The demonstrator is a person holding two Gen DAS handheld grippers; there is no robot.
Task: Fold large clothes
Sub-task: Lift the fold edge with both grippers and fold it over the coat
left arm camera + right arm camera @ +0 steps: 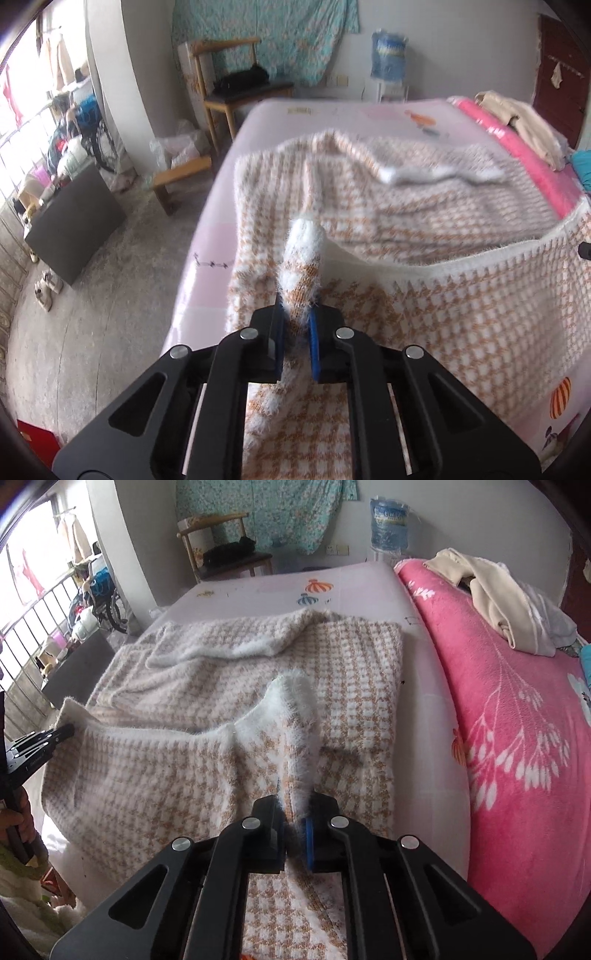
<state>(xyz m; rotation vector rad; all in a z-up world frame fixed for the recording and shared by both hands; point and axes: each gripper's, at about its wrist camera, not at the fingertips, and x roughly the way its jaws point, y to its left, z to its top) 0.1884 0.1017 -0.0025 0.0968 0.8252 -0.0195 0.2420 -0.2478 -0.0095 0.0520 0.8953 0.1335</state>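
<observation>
A large fuzzy orange-and-white houndstooth sweater (424, 229) lies spread on the bed, and it also shows in the right wrist view (207, 672). My left gripper (297, 325) is shut on one corner of its near white-edged hem, lifted off the bed. My right gripper (293, 812) is shut on the other corner of that hem. The hem hangs stretched between them, raised above the rest of the sweater. The left gripper also shows at the left edge of the right wrist view (64, 733). A sleeve (229, 642) lies folded across the sweater's far part.
The bed has a pale pink sheet (295, 122) and a bright pink blanket (517, 738) along its right side with beige clothes (495, 602) piled on it. A wooden chair (236, 85) and a dark cabinet (74, 221) stand on the floor to the left.
</observation>
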